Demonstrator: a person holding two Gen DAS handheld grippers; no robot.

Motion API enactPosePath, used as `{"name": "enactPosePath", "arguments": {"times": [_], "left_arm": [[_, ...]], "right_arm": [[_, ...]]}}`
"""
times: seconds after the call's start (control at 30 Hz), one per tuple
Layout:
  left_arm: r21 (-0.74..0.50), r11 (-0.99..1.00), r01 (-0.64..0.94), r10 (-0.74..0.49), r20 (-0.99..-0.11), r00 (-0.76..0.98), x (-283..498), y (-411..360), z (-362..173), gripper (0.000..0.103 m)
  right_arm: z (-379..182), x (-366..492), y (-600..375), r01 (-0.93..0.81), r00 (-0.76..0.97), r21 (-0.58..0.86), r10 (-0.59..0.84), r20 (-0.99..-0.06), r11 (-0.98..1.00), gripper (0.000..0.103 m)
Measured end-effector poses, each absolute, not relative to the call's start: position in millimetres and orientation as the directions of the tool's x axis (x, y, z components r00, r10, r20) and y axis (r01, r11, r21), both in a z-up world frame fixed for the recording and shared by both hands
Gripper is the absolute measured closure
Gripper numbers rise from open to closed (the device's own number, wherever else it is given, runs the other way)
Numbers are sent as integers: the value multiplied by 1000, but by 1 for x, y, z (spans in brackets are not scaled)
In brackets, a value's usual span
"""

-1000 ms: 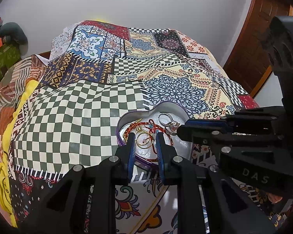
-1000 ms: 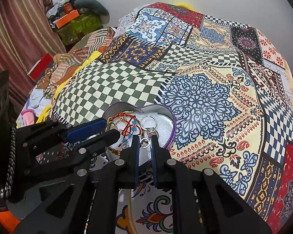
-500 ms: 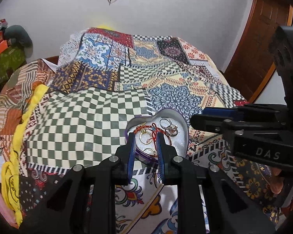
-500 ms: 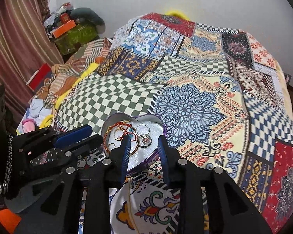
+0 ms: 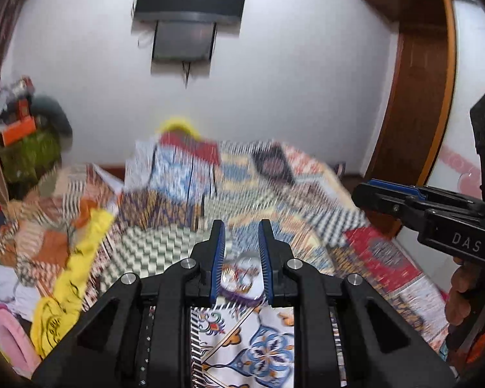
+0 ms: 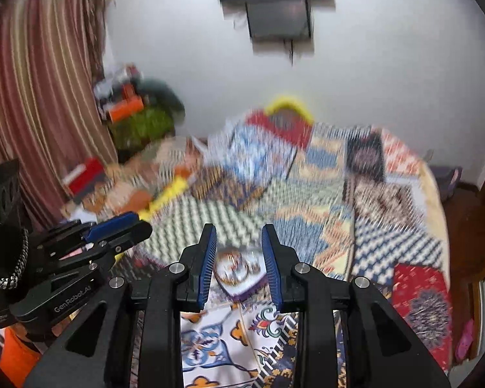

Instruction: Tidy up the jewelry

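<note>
On the bed, which is covered by a multicoloured patchwork bedspread (image 5: 274, 174), a heart-shaped silver metal tin with a purple rim (image 5: 241, 278) rests near the front edge and contains the jewelry: blurred red cord, gold hoops and silver rings can be made out inside it. Both views are smeared by motion blur, so individual pieces cannot be separated. The left tool (image 5: 241, 258) is held above the bed with its blue-padded jaws parted and nothing between them; the tin shows through the gap, well beyond the fingertips. The right tool (image 6: 239, 255) is in the same condition, jaws apart and unloaded, with the tin (image 6: 239, 268) framed between its fingers. Each tool appears at the edge of the other's view, side by side. Judgement: the jewelry appears already gathered in the tin, so the step in hand is either a retreat at completion or a pause between picks; no loose piece is visible on the bedspread. Any further move requires lowering a tool to the tin and closing on a single item without snagging the cord. The tin's lobes appear to face away from the tools and its point toward them, giving a near-to-far long axis, though the blur makes this uncertain.
</note>
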State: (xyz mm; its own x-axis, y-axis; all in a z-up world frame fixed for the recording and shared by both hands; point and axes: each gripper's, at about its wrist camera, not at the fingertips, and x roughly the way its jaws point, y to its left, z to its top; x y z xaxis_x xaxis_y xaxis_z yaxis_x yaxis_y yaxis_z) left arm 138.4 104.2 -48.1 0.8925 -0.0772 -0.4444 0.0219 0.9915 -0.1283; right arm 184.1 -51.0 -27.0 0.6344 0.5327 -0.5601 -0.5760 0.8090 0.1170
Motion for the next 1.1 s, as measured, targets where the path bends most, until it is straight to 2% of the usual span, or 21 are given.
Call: {"name": "enactPosePath", "arguments": {"times": [0.17, 0.23, 0.3, 0.33, 0.43, 0.5, 0.57, 0.67, 0.73, 1.1], "left_arm": [[-86, 996, 27, -49, -271, 961, 75, 85, 2, 72], [-72, 997, 15, -30, -217, 976, 53, 78, 14, 66], [-58, 998, -2, -8, -172, 985, 34, 70, 23, 53], [-53, 999, -15, 6, -150, 989, 25, 66, 26, 50], [-37, 998, -46, 42, -107, 993, 5, 57, 30, 34], [-34, 997, -67, 64, -97, 993, -2, 54, 30, 20], [-42, 996, -82, 78, -88, 993, -6, 53, 29, 12], [-52, 994, -98, 93, -80, 992, -12, 53, 29, 8], [-55, 994, -99, 94, -81, 992, -16, 54, 30, 7], [-32, 994, -105, 102, -78, 992, -29, 43, 29, 7]], "right_arm": [[20, 125, -69, -567, 743, 66, 544, -389, 821, 77], [35, 98, -75, -560, 778, 47, 544, -314, 827, 77], [43, 78, -81, -555, 796, 44, 545, -263, 831, 76], [46, 68, -83, -549, 806, 40, 542, -239, 835, 72], [51, 45, -90, -527, 833, 37, 524, -175, 849, 51], [52, 36, -93, -513, 847, 34, 512, -142, 858, 41], [52, 30, -93, -498, 859, 27, 497, -122, 867, 26], [51, 24, -94, -465, 881, 18, 464, -92, 885, 7], [54, 20, -95, -449, 890, 19, 449, -79, 893, 0], [48, 10, -99, -436, 894, 19, 435, -104, 900, 0]]}}
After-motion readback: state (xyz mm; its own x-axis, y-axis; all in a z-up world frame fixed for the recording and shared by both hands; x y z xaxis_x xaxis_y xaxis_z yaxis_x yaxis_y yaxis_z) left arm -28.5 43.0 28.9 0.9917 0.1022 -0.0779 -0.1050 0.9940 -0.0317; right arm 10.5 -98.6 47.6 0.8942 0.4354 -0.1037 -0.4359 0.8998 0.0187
